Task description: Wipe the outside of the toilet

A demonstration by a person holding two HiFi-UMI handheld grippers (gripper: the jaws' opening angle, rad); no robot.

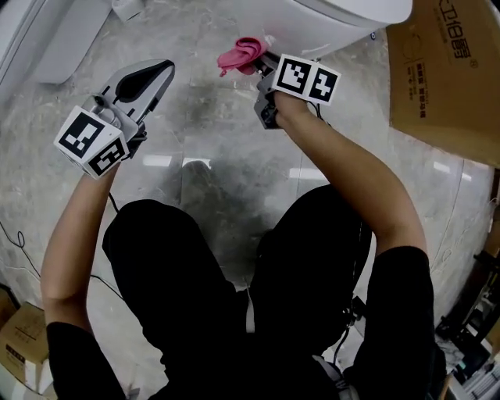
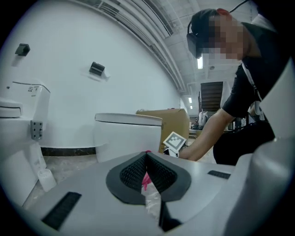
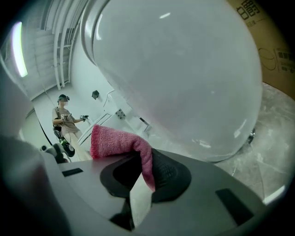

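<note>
While the toilet [image 1: 336,19] bulges across the top of the head view, the left gripper [image 1: 160,74] hangs well off to its side, jaws closed on nothing. The right gripper [image 1: 266,61] is tucked under the bowl, clamped on a pink cloth [image 1: 241,53] just beside the porcelain.

The grey two-jaw left gripper [image 1: 155,76], jaws pressed together and empty, juts forward on a bent bare left arm [image 1: 74,234]. To its right, the right gripper [image 1: 264,62], on an outstretched right arm [image 1: 351,176], clamps a pink knitted cloth [image 1: 241,53].
</note>
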